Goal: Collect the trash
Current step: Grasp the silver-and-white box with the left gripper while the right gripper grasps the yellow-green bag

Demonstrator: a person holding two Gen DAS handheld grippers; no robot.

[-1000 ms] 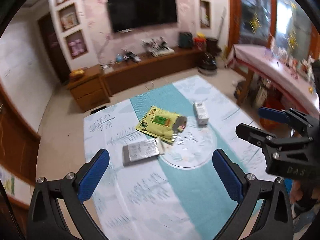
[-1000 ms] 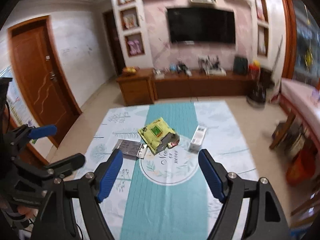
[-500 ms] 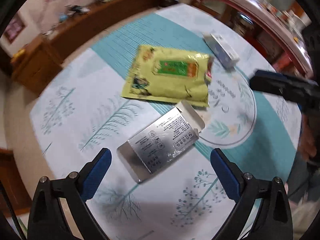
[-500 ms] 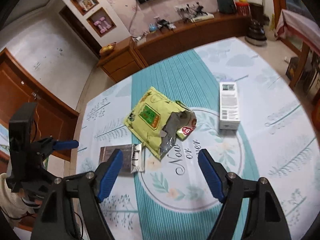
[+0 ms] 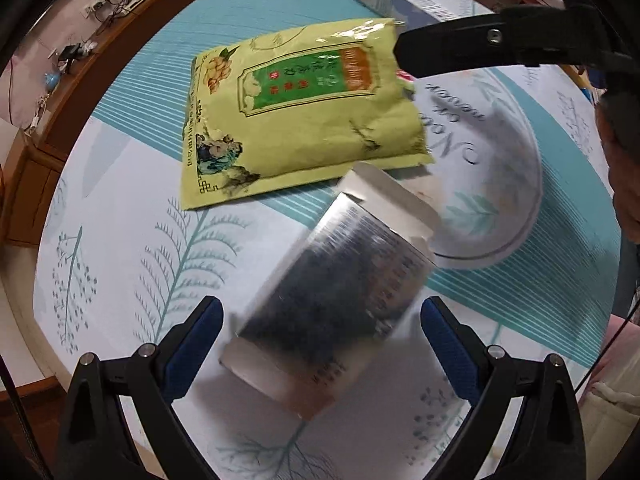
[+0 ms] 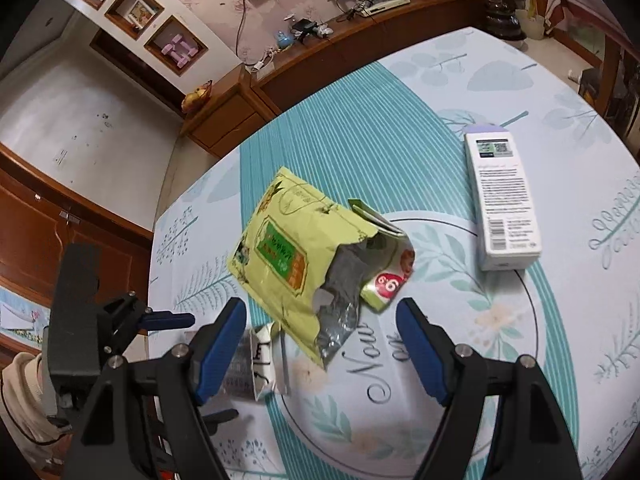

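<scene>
Change since earlier: both grippers have dropped from a high view of the room to low over the tablecloth (image 6: 560,92); the silver carton (image 5: 340,312), small and distant before, now fills the space between the left fingers.
Left gripper (image 5: 322,340): fingers wide apart, straddling the silver carton's near end without touching it, so that a squeeze would catch its long sides.
Right gripper (image 6: 320,344): fingers also spread, empty, hovering just in front of the yellow-green bag (image 6: 296,256), lined up on its torn mouth.
Silver carton: lies flat toward the cloth's left edge, end flap open and pointing at the bag; blurred, so print is unreadable.
Yellow-green bag: mid-cloth on the teal stripe, torn end gaping with silver lining showing, near corner touching or just over the carton's flap.
White box (image 6: 502,200): flat, well apart toward the right edge, untouched.
Step judged: one piece of trash per hand, both grasps not yet made.
Risk judged: the flattened carton offers thin edges, so the left fingers may slide over it unless lowered to the cloth.
</scene>
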